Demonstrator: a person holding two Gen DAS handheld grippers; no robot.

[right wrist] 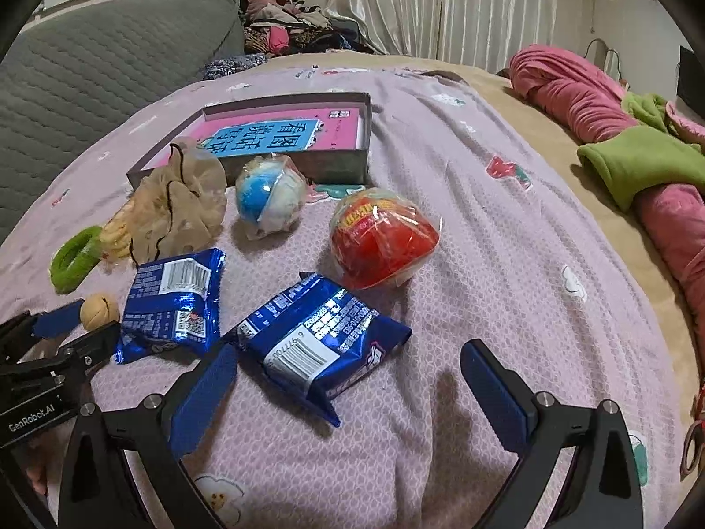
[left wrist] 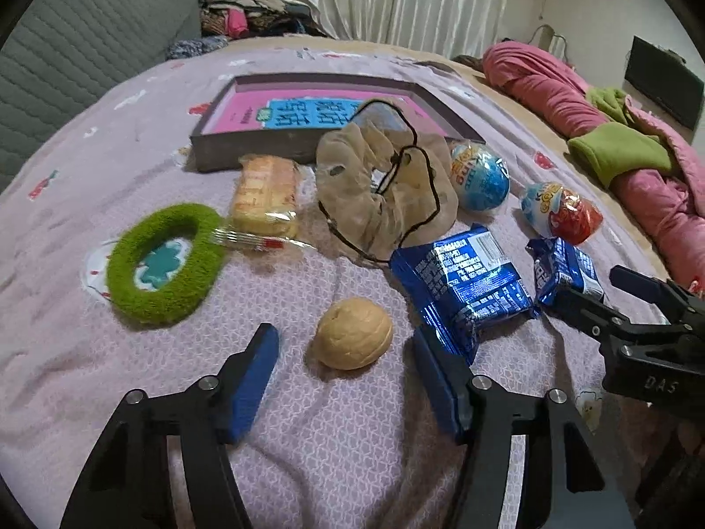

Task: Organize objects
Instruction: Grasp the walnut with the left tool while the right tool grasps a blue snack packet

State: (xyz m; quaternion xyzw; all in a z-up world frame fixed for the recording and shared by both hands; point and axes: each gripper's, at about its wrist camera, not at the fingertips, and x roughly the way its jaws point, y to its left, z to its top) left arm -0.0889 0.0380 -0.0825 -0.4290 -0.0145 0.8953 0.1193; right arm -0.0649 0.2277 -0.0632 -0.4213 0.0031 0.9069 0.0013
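Note:
My left gripper [left wrist: 346, 341] is open, its blue pads on either side of a walnut [left wrist: 354, 333] on the bed. My right gripper [right wrist: 350, 368] is open around a blue snack packet [right wrist: 324, 344], not gripping it. A second blue packet [right wrist: 172, 304] lies to its left. A red toy egg [right wrist: 383, 238], a blue toy egg [right wrist: 269, 197], a beige drawstring pouch [left wrist: 385, 189], a wrapped cake [left wrist: 264, 196] and a green fuzzy ring [left wrist: 165, 262] lie beyond. A grey box [left wrist: 246, 150] with a pink book inside stands behind them.
All lies on a lilac bedsheet [right wrist: 484, 203]. Rolled pink and green bedding [right wrist: 617, 132] runs along the right side. A grey padded headboard [left wrist: 66, 44] and a pile of clothes [left wrist: 246, 9] are at the far left and back.

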